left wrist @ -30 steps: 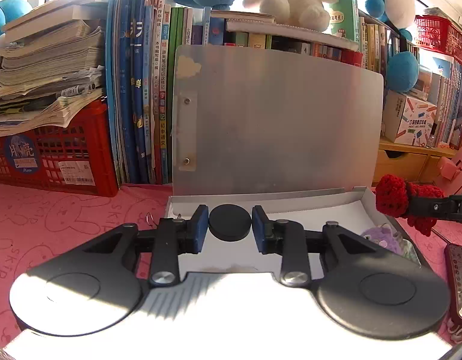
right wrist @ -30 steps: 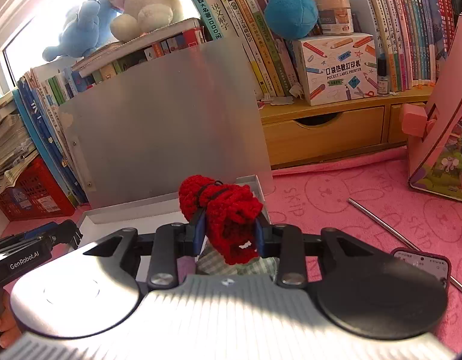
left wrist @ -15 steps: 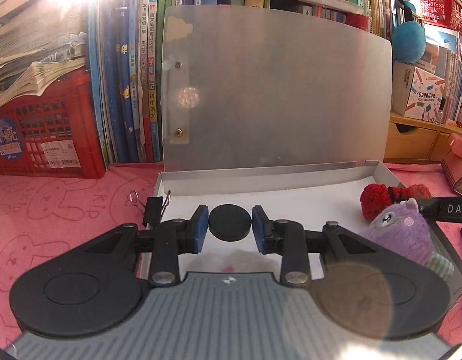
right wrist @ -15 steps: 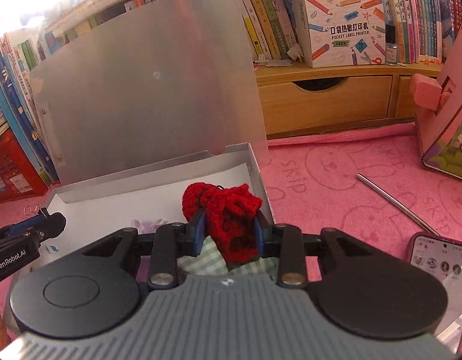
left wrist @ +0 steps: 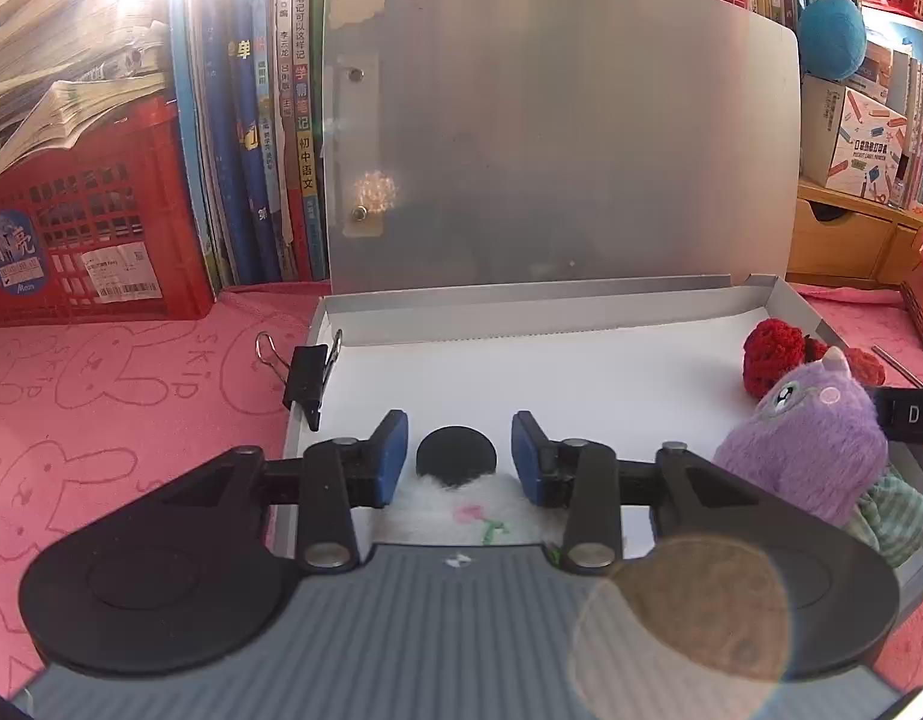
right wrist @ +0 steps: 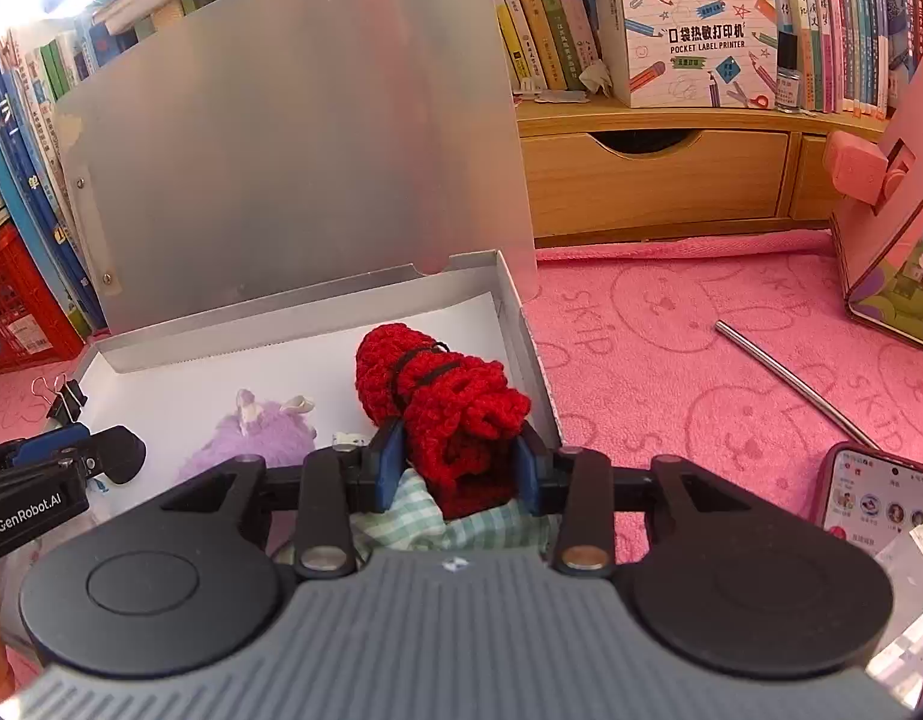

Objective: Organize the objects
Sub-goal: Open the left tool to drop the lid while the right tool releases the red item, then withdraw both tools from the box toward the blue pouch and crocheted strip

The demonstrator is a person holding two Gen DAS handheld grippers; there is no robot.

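— Both grippers over the open box now. Left gripper has just been opening: fingers spread, black disc loose between them, a gap either side, over white fluff.

— And the right gripper?

— Also just opening; red crochet bundle sits between its pads, grip unclear. Purple plush lies at the left gripper's three o'clock, the binder clip on the box edge at ten.
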